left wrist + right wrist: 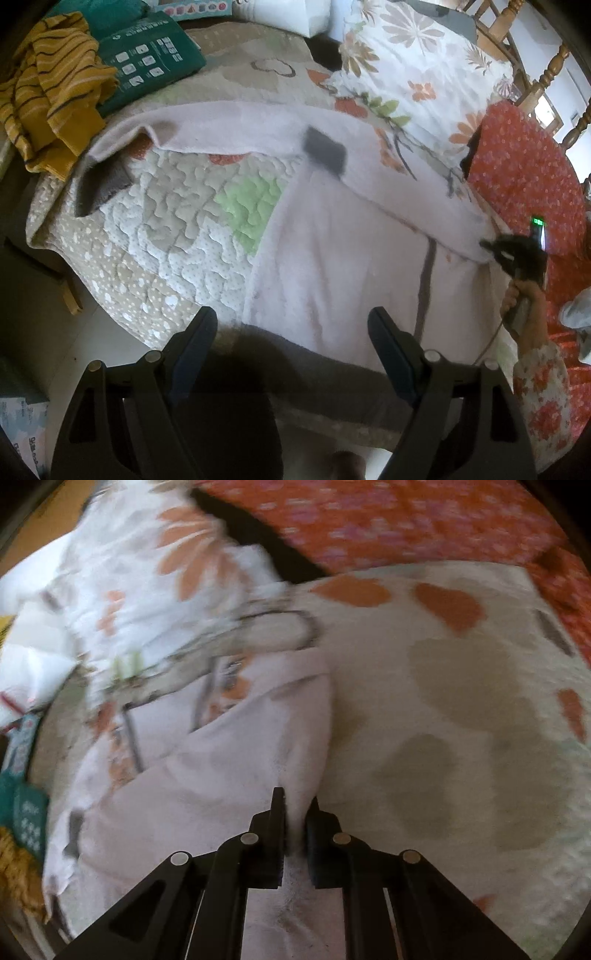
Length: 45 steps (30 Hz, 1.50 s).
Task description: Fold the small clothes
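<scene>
Pale pink fleece garment (332, 236) lies spread over a patchwork quilt (166, 206) on the bed, body toward 5 o'clock in the left wrist view, one sleeve stretched toward 10 o'clock ending in a grey cuff (107, 184). Grey elbow patch (325, 153) shows near centre, a bit toward 12. Grey hem band runs along the near edge at 6 o'clock.

Left tool (291, 332) hovers above the hem, fingers spread wide, nothing between them, not touching cloth.

Right tool (295, 812) is pressed together on a fold of the pink garment; in the right wrist view fabric bunches up between the pads and trails off toward 10 o'clock. From the left wrist view the same right tool (491, 247) sits at 3 o'clock, pinching the garment's right edge, with the person's hand (524, 299) on the handle and a floral sleeve (543, 387) below it at 4 o'clock. Right wrist view is motion-blurred, fine detail unreadable.

Other stuff: mustard striped garment (51, 92) crumpled at 10 o'clock, partly lying on a green package (155, 59) at 11. Floral pillow (413, 66) at 1 o'clock. Red floral cloth (528, 177) at 3 o'clock, beyond the right tool. Wooden chair (535, 74) at 2 o'clock behind the pillow. White floor tile visible at 7 o'clock under the quilt edge.
</scene>
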{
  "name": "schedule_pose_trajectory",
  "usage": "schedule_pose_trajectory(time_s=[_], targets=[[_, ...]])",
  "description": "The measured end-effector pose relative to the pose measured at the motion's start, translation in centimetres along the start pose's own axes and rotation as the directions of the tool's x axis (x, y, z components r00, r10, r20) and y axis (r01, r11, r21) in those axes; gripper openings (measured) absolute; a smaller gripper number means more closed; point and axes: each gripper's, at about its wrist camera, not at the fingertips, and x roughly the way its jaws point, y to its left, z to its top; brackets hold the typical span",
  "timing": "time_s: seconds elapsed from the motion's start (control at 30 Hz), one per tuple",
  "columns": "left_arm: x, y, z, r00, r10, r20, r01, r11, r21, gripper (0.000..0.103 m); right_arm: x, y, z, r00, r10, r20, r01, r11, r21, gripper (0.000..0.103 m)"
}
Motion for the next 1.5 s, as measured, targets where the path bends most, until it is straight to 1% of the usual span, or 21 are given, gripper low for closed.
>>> schedule_pose_trajectory(time_s=[0.07, 0.13, 0.17, 0.3, 0.37, 0.47, 0.57, 0.67, 0.77, 0.8, 0.87, 0.97, 1.03, 1.1, 1.17, 1.23, 1.3, 1.4, 1.43, 1.47, 1.5], targets=[[-0.5, 0.5, 0.0, 1.0, 0.004, 0.008, -0.004, 1.0, -0.01, 0.083, 0.3, -1.1, 0.1, 0.998, -0.055, -0.002, 0.055, 0.998, 0.041, 0.007], [-1.0, 1.2, 0.0, 1.0, 0.008, 0.018, -0.007, 1.0, -0.022, 0.083, 0.6, -1.6, -0.2, 0.988, -0.156, 0.001, 0.156, 0.987, 0.039, 0.008], [-1.3, 1.5, 0.0, 1.0, 0.009, 0.024, -0.009, 1.0, -0.029, 0.083, 0.7, -1.9, -0.3, 0.983, -0.181, -0.009, 0.181, 0.983, 0.035, 0.011], [-2.6, 3.5, 0.0, 0.998, 0.026, 0.059, -0.022, 0.998, -0.065, 0.083, -1.3, -1.6, -1.0, 0.971, -0.239, 0.027, 0.238, 0.971, 0.012, 0.022], [-3.1, 5.0, 0.0, 0.997, 0.035, 0.072, -0.028, 0.995, -0.098, 0.083, -3.2, -0.5, -1.2, 0.965, -0.253, 0.063, 0.255, 0.967, -0.01, 0.022], [-3.7, 7.6, -0.2, 0.995, 0.04, 0.087, -0.026, 0.987, -0.16, 0.083, -6.2, 3.0, -2.1, 0.968, -0.219, 0.118, 0.23, 0.97, -0.082, 0.024], [-4.6, 10.2, -0.4, 0.994, 0.04, 0.106, -0.016, 0.976, -0.216, 0.083, -8.1, 9.3, -4.0, 0.981, -0.132, 0.143, 0.163, 0.958, -0.236, 0.033], [-5.8, 13.1, -1.1, 0.99, 0.047, 0.131, -0.01, 0.963, -0.269, 0.083, -8.5, 17.4, -7.2, 0.994, -0.006, 0.107, 0.052, 0.9, -0.433, 0.041], [-6.5, 15.7, -1.9, 0.988, 0.056, 0.141, -0.009, 0.949, -0.315, 0.083, -8.3, 26.5, -12.8, 0.994, 0.108, 0.036, -0.057, 0.752, -0.657, 0.051], [-6.7, 16.5, -2.2, 0.988, 0.058, 0.142, -0.009, 0.945, -0.327, 0.083, -8.2, 29.6, -15.2, 0.991, 0.135, 0.014, -0.082, 0.677, -0.731, 0.054], [-6.7, 18.2, -2.8, 0.989, 0.062, 0.137, -0.009, 0.935, -0.355, 0.083, -7.8, 36.0, -21.3, 0.985, 0.17, -0.012, -0.093, 0.475, -0.875, 0.054], [-6.7, 20.3, -3.5, 0.99, 0.065, 0.127, -0.01, 0.921, -0.389, 0.083, -7.0, 41.8, -29.1, 0.98, 0.197, -0.01, -0.054, 0.223, -0.973, 0.054], [-6.5, 21.4, -3.9, 0.99, 0.066, 0.121, -0.011, 0.913, -0.408, 0.083, -6.2, 45.0, -34.4, 0.974, 0.226, 0.018, 0.006, 0.056, -0.998, 0.054], [-6.4, 22.2, -4.1, 0.991, 0.066, 0.114, -0.012, 0.909, -0.416, 0.083, -5.3, 47.3, -38.3, 0.964, 0.257, 0.072, 0.094, -0.072, -0.993, 0.054], [-6.1, 22.7, -4.4, 0.992, 0.062, 0.108, -0.011, 0.908, -0.418, 0.083, -4.5, 48.4, -41.0, 0.946, 0.291, 0.142, 0.197, -0.168, -0.966, 0.054], [-5.7, 23.0, -4.5, 0.993, 0.055, 0.101, -0.008, 0.908, -0.419, 0.083, -3.3, 49.2, -43.5, 0.916, 0.339, 0.215, 0.318, -0.284, -0.905, 0.054], [-5.3, 23.3, -4.5, 0.994, 0.049, 0.092, -0.006, 0.907, -0.421, 0.083, -2.2, 49.8, -45.4, 0.893, 0.37, 0.256, 0.395, -0.375, -0.838, 0.054], [-4.9, 23.4, -4.4, 0.995, 0.043, 0.087, -0.002, 0.906, -0.424, 0.083, -0.3, 50.1, -47.4, 0.864, 0.409, 0.293, 0.475, -0.469, -0.745, 0.051], [-4.9, 23.4, -4.4, 0.995, 0.043, 0.087, -0.002, 0.906, -0.424, 0.083, 0.1, 50.2, -47.8, 0.862, 0.41, 0.296, 0.481, -0.484, -0.731, 0.047], [-4.8, 23.4, -4.4, 0.995, 0.044, 0.088, -0.002, 0.906, -0.423, 0.083, 0.3, 50.3, -48.0, 0.864, 0.41, 0.293, 0.479, -0.491, -0.727, 0.024], [-4.8, 23.4, -4.4, 0.995, 0.043, 0.089, -0.002, 0.906, -0.422, 0.083, 0.4, 50.4, -48.2, 0.875, 0.395, 0.279, 0.458, -0.493, -0.74, 0.008]])
